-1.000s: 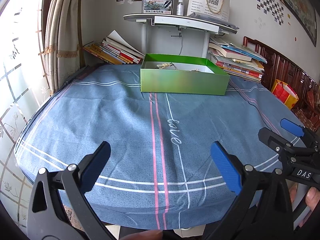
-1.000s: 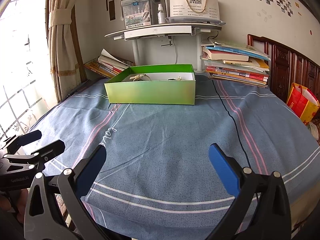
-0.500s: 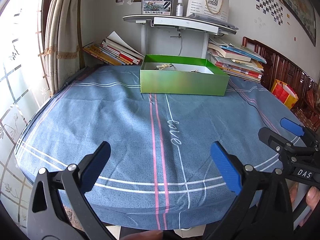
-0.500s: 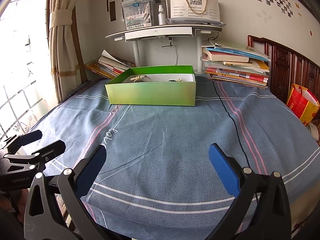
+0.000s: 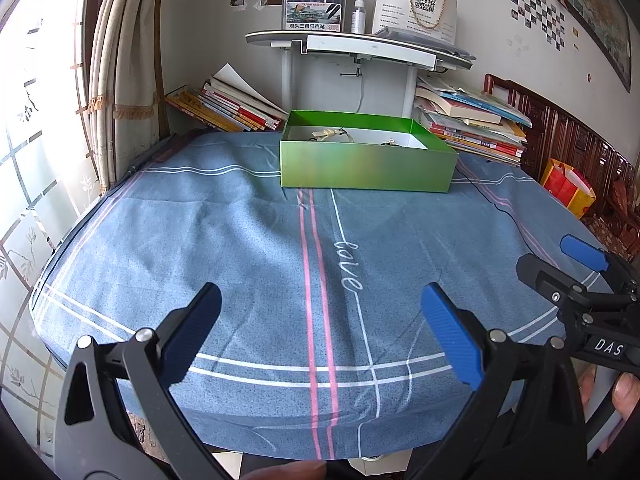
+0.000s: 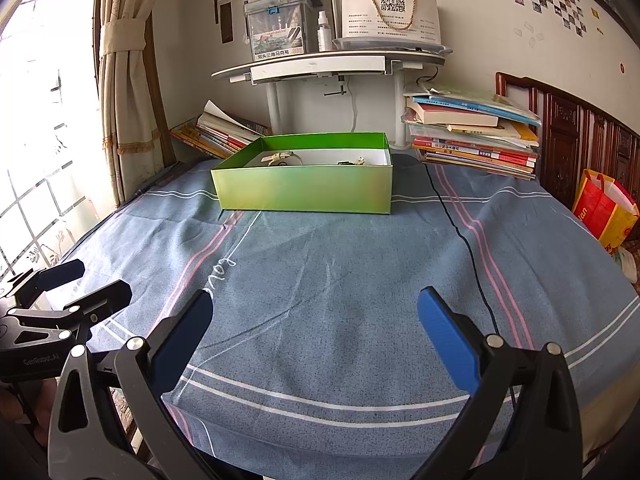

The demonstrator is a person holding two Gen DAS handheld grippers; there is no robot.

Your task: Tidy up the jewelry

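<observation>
Both tools (image 5: pixel 320 328) (image 6: pixel 314 330) gape wide, well short of green box (image 6: pixel 304 194).

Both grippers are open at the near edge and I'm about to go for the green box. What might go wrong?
The jewelry in the green box looks small and tangled; open fingers may drag several pieces. The black cable beside the box could snag the right gripper. The loose bedspread may let the box slide.
</observation>
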